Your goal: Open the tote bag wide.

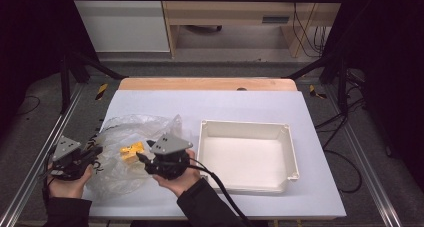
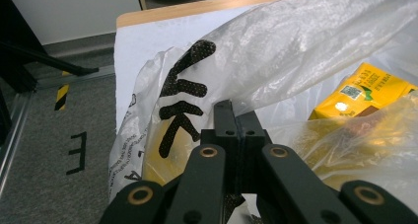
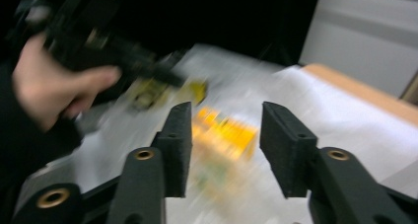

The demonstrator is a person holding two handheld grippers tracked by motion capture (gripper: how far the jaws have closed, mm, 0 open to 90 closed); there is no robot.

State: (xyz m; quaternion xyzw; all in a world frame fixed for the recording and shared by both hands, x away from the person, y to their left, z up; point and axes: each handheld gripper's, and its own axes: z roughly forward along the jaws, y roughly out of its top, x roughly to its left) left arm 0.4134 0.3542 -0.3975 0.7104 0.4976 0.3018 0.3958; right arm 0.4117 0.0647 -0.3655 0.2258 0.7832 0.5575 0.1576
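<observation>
The yellow box (image 1: 131,150) lay inside the clear plastic bag (image 1: 125,137), just ahead of the right gripper (image 1: 141,158) and between the two grippers. In the left gripper view its upper face and label showed through the film, while the bag's folds covered its lower edge and the frame cut off its far side. In the right gripper view the yellow box (image 3: 224,132) was smeared by blur, so its print and edges could not be read; it sat beyond the gap between the jaws, which stood apart with nothing pressed between the pads.

The left gripper (image 1: 95,152) was clenched on the plastic bag (image 2: 276,61) at its near edge, the jaws together with the film pinched between them. The bag's black printed marks (image 2: 185,93) rose just above those jaws, partly lost in creases.

The left hand (image 1: 67,184) held its gripper low at the edge of the surface (image 1: 250,104), pointing towards the right hand (image 1: 180,179). The right hand angled its gripper down towards the bag. A white tray (image 1: 292,152) sat just beside the right gripper on its far side from the bag.
</observation>
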